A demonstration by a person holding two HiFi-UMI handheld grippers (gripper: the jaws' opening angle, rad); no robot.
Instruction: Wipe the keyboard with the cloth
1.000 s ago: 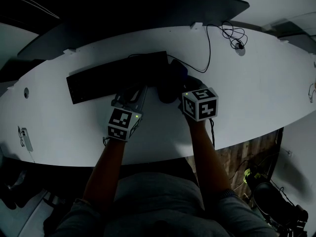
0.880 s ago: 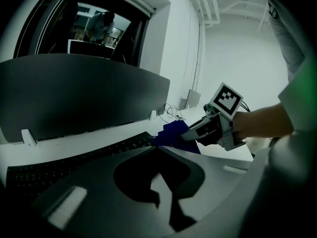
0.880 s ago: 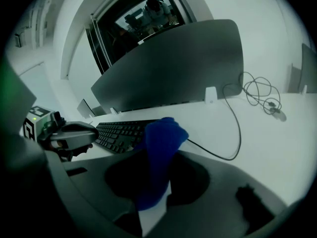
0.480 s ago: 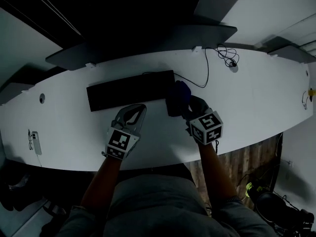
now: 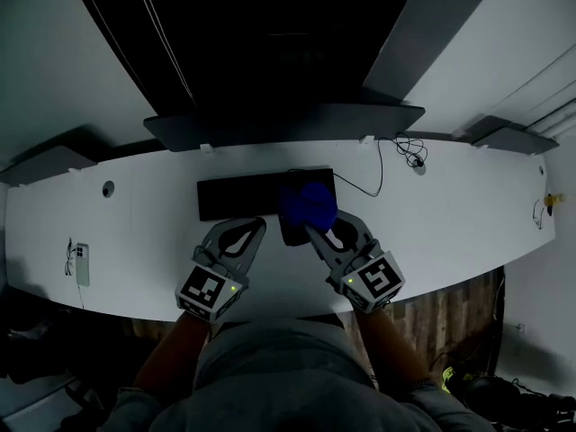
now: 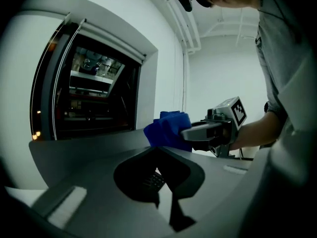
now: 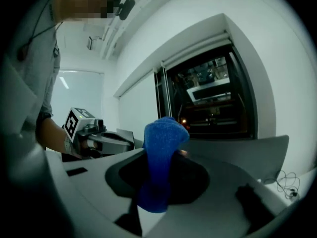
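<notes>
A black keyboard (image 5: 236, 198) lies on the white desk (image 5: 450, 214); a few of its keys show through the left jaws' hole (image 6: 153, 181). My right gripper (image 5: 312, 229) is shut on a blue cloth (image 5: 309, 203) and holds it bunched over the keyboard's right end. In the right gripper view the cloth (image 7: 161, 152) stands up between the jaws and hangs down. My left gripper (image 5: 256, 224) is just in front of the keyboard, jaws together on nothing. The left gripper view has the cloth (image 6: 168, 130) and the right gripper (image 6: 198, 131) just beyond its jaws.
A dark flat patch (image 5: 292, 230) lies under the cloth at the keyboard's right end. A black cable (image 5: 382, 165) coils at the back right. At the desk's left is a small white device (image 5: 81, 264). A dark screen (image 5: 279, 124) stands behind the keyboard.
Both grippers have drawn back from the keyboard toward the desk's front edge. The right gripper now holds the cloth raised and bunched. The head camera has pulled up and back.
</notes>
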